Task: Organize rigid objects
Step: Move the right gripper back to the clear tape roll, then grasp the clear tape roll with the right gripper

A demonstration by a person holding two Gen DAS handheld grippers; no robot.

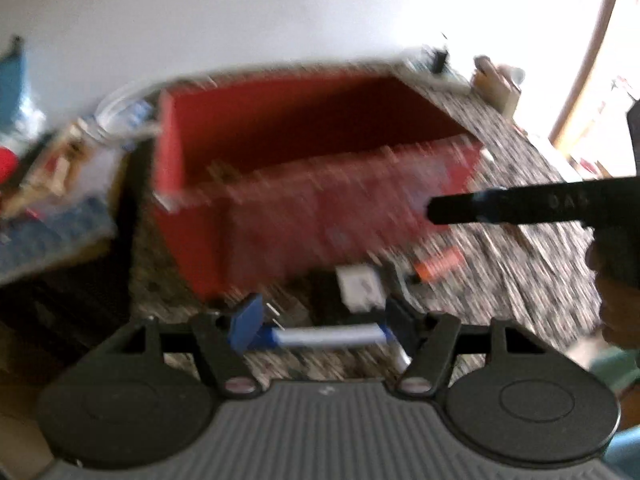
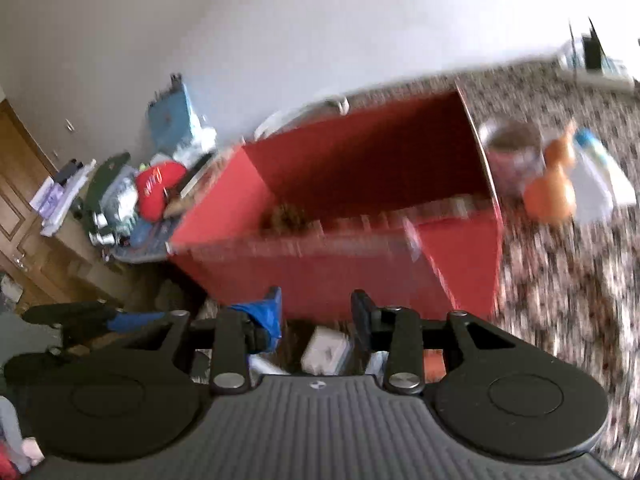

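- left gripper (image 1: 320, 320) wide apart, clamping a blue-capped silver tube (image 1: 326, 336) crosswise
- right gripper (image 2: 316, 316) narrow gap, nothing gripped
- red box (image 1: 304, 184) at 12 o'clock, white block (image 1: 358, 286) just before it
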